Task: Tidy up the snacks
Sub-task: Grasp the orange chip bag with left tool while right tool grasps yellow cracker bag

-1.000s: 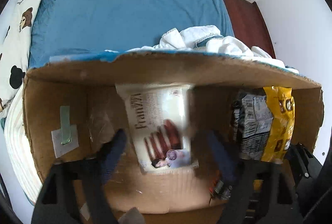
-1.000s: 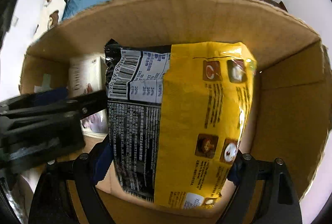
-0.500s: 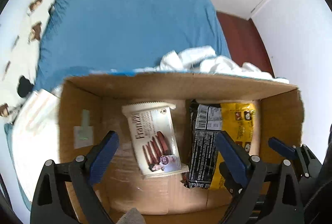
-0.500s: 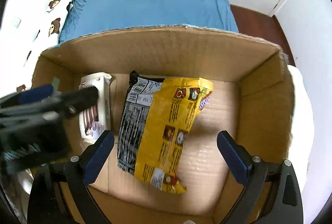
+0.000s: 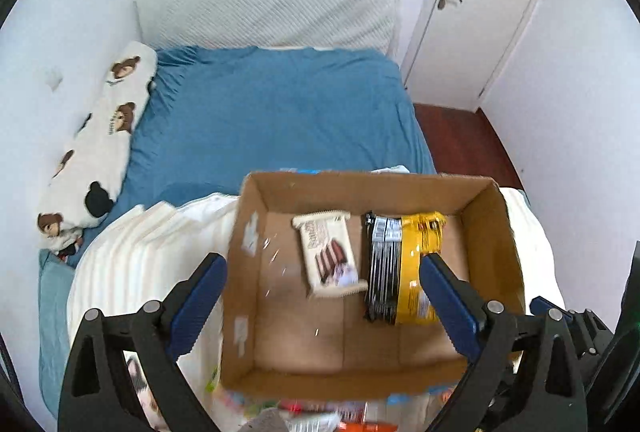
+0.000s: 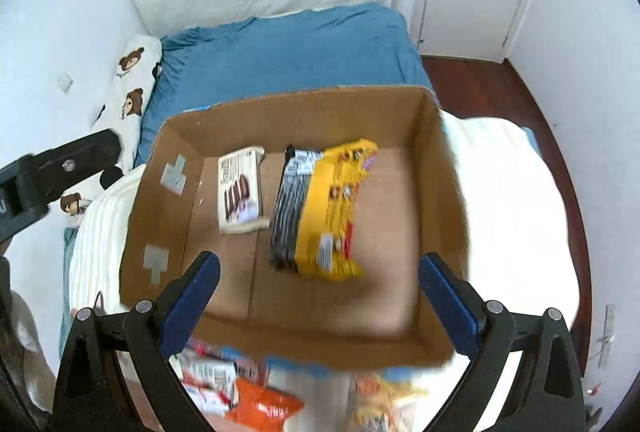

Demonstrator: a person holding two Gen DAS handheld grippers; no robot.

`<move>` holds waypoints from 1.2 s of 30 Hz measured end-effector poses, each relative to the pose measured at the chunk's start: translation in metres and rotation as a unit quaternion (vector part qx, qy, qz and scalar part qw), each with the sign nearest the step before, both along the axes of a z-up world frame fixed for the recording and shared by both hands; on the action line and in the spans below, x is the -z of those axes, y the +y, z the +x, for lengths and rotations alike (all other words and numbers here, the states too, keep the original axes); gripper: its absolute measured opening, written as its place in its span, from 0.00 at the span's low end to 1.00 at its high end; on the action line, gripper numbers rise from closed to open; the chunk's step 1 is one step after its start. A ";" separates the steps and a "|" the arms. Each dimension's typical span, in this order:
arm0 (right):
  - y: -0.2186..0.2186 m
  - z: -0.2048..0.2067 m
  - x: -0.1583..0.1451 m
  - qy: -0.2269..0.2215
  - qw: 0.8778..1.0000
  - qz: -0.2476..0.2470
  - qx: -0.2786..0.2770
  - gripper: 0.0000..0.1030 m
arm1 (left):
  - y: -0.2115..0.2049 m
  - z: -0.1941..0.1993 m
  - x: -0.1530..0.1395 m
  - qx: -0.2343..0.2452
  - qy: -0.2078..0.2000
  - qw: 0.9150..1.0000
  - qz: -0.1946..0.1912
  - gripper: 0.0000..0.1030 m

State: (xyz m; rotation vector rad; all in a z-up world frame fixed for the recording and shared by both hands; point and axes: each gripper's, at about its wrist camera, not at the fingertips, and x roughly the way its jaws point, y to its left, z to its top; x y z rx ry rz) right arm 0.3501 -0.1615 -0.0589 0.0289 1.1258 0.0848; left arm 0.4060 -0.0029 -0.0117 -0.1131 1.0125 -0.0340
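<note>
Snacks already sorted lie flat on the floor of the cardboard box (image 6: pixel 436 216), which sits on the white bedding at the near end of the bed (image 5: pixel 280 119). On the left is the white biscuit packet (image 6: pixel 239 189); just beside it on the right is the yellow and black bag (image 6: pixel 320 211). Both have their long axis running from near to far, parallel to each other, and the right part of the box floor is bare. The left hand-held gripper (image 5: pixel 324 306) hangs above the near left part of the box, its blue pads (image 5: pixel 198 298) spread wide and still opening, with nothing held between them. The right hand-held gripper (image 6: pixel 320 302) hangs above the near edge, likewise spread wide and empty. The coming move probably turns on the loose snacks at the very near edge, in front of the box and below both grippers: a red and white packet (image 6: pixel 212 376) and an orange packet (image 6: pixel 260 406) lie on the left, nearer the left hand, while a blurred yellowish packet (image 6: pixel 384 392) lies to the right, nearer the right hand. Blur hides their long axes.
</note>
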 end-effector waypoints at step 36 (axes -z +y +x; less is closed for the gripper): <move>-0.065 -0.120 0.181 0.146 0.986 -0.055 0.065 0.67 | -0.122 -0.148 0.244 0.066 0.221 0.971 0.064 0.57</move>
